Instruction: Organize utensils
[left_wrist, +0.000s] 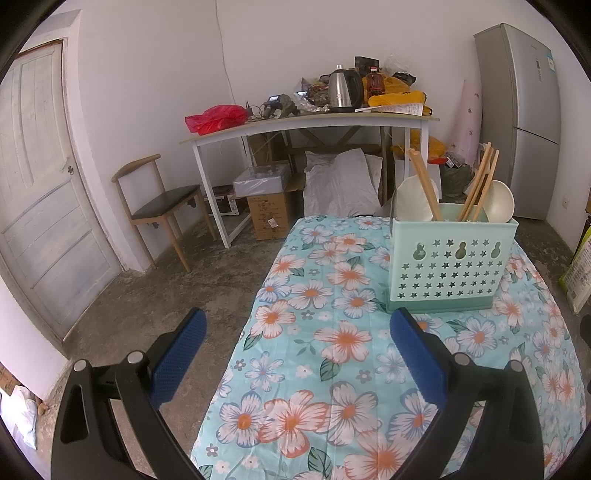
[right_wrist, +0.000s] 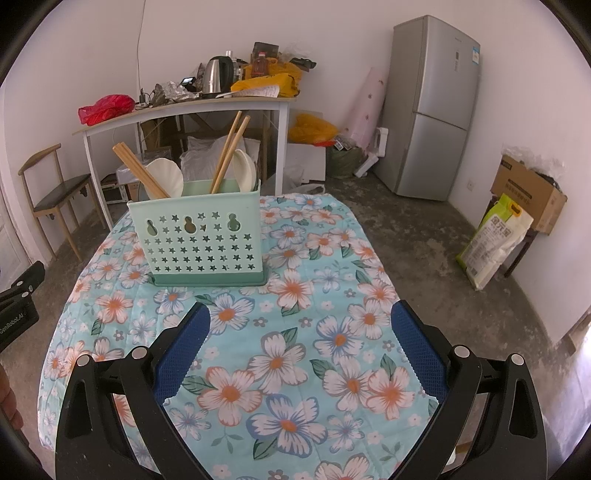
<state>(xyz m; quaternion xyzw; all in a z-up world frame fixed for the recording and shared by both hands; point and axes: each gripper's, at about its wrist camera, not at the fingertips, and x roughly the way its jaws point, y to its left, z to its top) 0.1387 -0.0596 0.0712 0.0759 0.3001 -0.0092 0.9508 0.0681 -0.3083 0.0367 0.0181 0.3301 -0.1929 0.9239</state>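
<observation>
A mint green utensil holder (left_wrist: 452, 262) with star holes stands on the floral tablecloth (left_wrist: 332, 332). It holds wooden chopsticks (left_wrist: 424, 184) and white spoons (left_wrist: 498, 201). My left gripper (left_wrist: 297, 321) is open and empty, low over the table's left edge, short of the holder. In the right wrist view the holder (right_wrist: 203, 240) stands ahead to the left, with chopsticks (right_wrist: 229, 151) and white spoons (right_wrist: 166, 177) in it. My right gripper (right_wrist: 301, 314) is open and empty above the cloth (right_wrist: 314, 277), in front of the holder.
A white desk (left_wrist: 295, 125) with a kettle (left_wrist: 343, 90) and clutter stands behind the table. A wooden chair (left_wrist: 162, 210) and a door (left_wrist: 40, 184) are at the left. A fridge (right_wrist: 432, 107), cardboard box (right_wrist: 528, 192) and rice bag (right_wrist: 491, 240) are at the right.
</observation>
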